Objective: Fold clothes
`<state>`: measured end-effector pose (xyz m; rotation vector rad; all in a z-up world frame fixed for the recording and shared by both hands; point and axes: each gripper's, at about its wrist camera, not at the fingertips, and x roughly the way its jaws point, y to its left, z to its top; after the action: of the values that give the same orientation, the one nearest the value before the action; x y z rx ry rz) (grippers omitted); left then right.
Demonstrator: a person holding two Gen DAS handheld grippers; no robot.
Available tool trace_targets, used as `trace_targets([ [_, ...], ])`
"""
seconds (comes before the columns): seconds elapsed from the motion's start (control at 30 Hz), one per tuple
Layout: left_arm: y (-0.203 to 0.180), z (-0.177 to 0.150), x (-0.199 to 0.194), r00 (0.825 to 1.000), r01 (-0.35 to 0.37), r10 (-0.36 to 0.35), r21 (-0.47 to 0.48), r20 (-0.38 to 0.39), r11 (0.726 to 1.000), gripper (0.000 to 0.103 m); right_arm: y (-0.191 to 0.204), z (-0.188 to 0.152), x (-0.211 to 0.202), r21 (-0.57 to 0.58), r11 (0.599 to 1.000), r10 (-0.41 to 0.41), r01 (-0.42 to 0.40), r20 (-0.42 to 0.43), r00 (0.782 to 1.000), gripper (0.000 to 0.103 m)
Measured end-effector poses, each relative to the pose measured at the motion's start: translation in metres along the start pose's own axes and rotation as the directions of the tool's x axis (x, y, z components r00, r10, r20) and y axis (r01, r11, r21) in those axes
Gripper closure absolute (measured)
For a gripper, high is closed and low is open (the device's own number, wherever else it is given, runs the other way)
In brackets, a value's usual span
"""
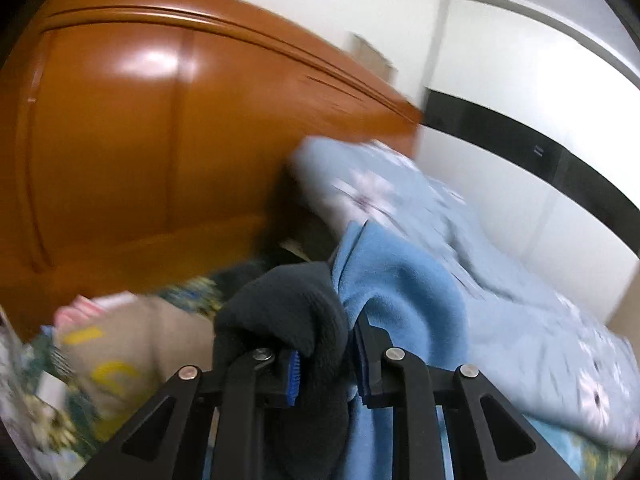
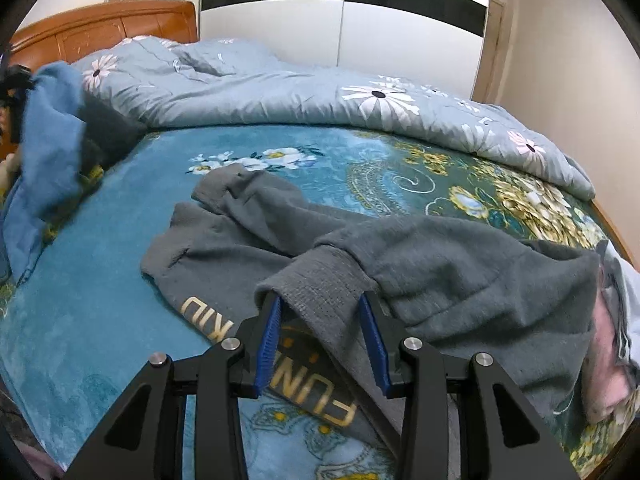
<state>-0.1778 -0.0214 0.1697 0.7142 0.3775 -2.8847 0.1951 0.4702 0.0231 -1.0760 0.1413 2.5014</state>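
While blur smears the left claw [image 1: 326,360] clamping dark and blue cloth [image 1: 400,292], the right claw [image 2: 322,312] gapes around a grey cuff [image 2: 320,276]

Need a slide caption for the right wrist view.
Right claw open around a grey sweater cuff on the blue bedspread.

A grey sweatshirt [image 2: 440,264] with gold lettering lies crumpled near the bed's [image 2: 100,300] near edge, one ribbed cuff folded over its front. A blue fleece garment [image 2: 48,148] with a dark lining hangs bunched above the bed's left edge, near the headboard.
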Motion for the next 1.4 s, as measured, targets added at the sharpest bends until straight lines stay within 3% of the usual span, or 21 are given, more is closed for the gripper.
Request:
trace_targets([
  [0.13, 0.057, 0.058, 0.019, 0.992, -0.115, 0.116, -0.030, 0.040, 0.993, 0.080, 0.008, 0.001, 0.004, 0.023, 0.999, 0.028, -0.028, -0.006, 1.000, 0.062],
  [0.23, 0.084, 0.051, 0.048, 0.982, -0.182, 0.181, -0.002, -0.059, 0.983, 0.079, 0.013, 0.003, 0.008, 0.010, 1.000, 0.024, -0.024, -0.015, 1.000, 0.062],
  [0.4, 0.103, 0.008, 0.059, 0.976, -0.148, 0.150, 0.030, -0.155, 0.989, 0.075, 0.014, 0.006, 0.006, 0.002, 1.000, 0.027, -0.027, -0.012, 1.000, 0.062],
  [0.5, 0.102, -0.009, 0.041, 0.974, -0.079, 0.096, 0.088, -0.204, 0.993, 0.064, 0.008, 0.005, -0.003, -0.002, 1.000, 0.022, -0.022, 0.004, 1.000, 0.062],
  [0.57, 0.103, -0.020, 0.028, 0.967, -0.066, 0.098, 0.139, -0.233, 0.988, 0.052, 0.001, 0.001, -0.009, 0.006, 1.000, 0.014, -0.014, 0.010, 1.000, 0.062],
  [0.63, 0.100, -0.035, 0.011, 0.963, -0.065, 0.113, 0.199, -0.244, 0.978, 0.052, -0.009, -0.005, -0.014, 0.023, 1.000, 0.005, -0.005, 0.014, 1.000, 0.062],
  [0.73, 0.094, -0.052, -0.049, 0.989, -0.054, 0.085, 0.252, -0.117, 0.966, 0.051, -0.027, -0.017, -0.024, 0.058, 0.998, -0.012, 0.011, 0.019, 1.000, 0.062],
  [0.8, 0.084, -0.063, -0.089, 0.999, -0.028, 0.039, 0.297, -0.030, 0.954, 0.043, -0.039, -0.025, -0.030, 0.071, 0.997, -0.025, 0.024, 0.025, 0.999, 0.054],
  [0.87, 0.058, -0.078, -0.126, 0.997, 0.037, -0.062, 0.368, 0.057, 0.929, 0.026, -0.046, -0.030, -0.034, 0.085, 0.996, -0.022, 0.019, 0.028, 0.999, 0.050],
  [0.9, 0.045, -0.084, -0.135, 0.991, 0.080, -0.114, 0.391, 0.066, 0.917, 0.024, -0.050, -0.033, -0.034, 0.100, 0.995, 0.005, -0.008, 0.025, 1.000, 0.050],
  [0.97, 0.004, -0.103, -0.149, 0.965, 0.225, -0.260, 0.424, 0.024, 0.877, 0.022, -0.048, -0.035, -0.031, 0.107, 0.993, 0.049, -0.051, 0.018, 0.999, 0.047],
  [1.07, -0.066, -0.142, -0.138, 0.885, 0.464, -0.431, 0.402, -0.174, 0.789, 0.019, -0.029, -0.036, -0.012, 0.056, 0.994, 0.091, -0.090, -0.010, 0.996, 0.044],
  [1.13, -0.122, -0.174, -0.120, 0.815, 0.576, -0.475, 0.373, -0.333, 0.727, 0.019, -0.016, -0.038, 0.003, 0.009, 0.999, 0.045, -0.045, -0.019, 0.999, 0.044],
  [1.27, -0.223, -0.227, -0.084, 0.686, 0.691, -0.483, 0.279, -0.544, 0.667, 0.019, -0.008, -0.041, 0.029, -0.055, 0.997, -0.047, 0.045, -0.040, 0.998, 0.044],
  [1.3, -0.246, -0.240, -0.074, 0.670, 0.697, -0.470, 0.267, -0.575, 0.666, 0.019, -0.008, -0.042, 0.036, -0.070, 0.996, -0.067, 0.063, -0.048, 0.997, 0.044],
  [1.33, -0.269, -0.254, -0.063, 0.671, 0.686, -0.438, 0.277, -0.599, 0.673, 0.019, -0.006, -0.042, 0.042, -0.089, 0.993, -0.078, 0.073, -0.056, 0.995, 0.044],
  [1.4, -0.305, -0.276, -0.050, 0.704, 0.650, -0.368, 0.344, -0.607, 0.677, 0.019, -0.004, -0.044, 0.047, -0.115, 0.990, -0.093, 0.087, -0.044, 0.995, 0.044],
])
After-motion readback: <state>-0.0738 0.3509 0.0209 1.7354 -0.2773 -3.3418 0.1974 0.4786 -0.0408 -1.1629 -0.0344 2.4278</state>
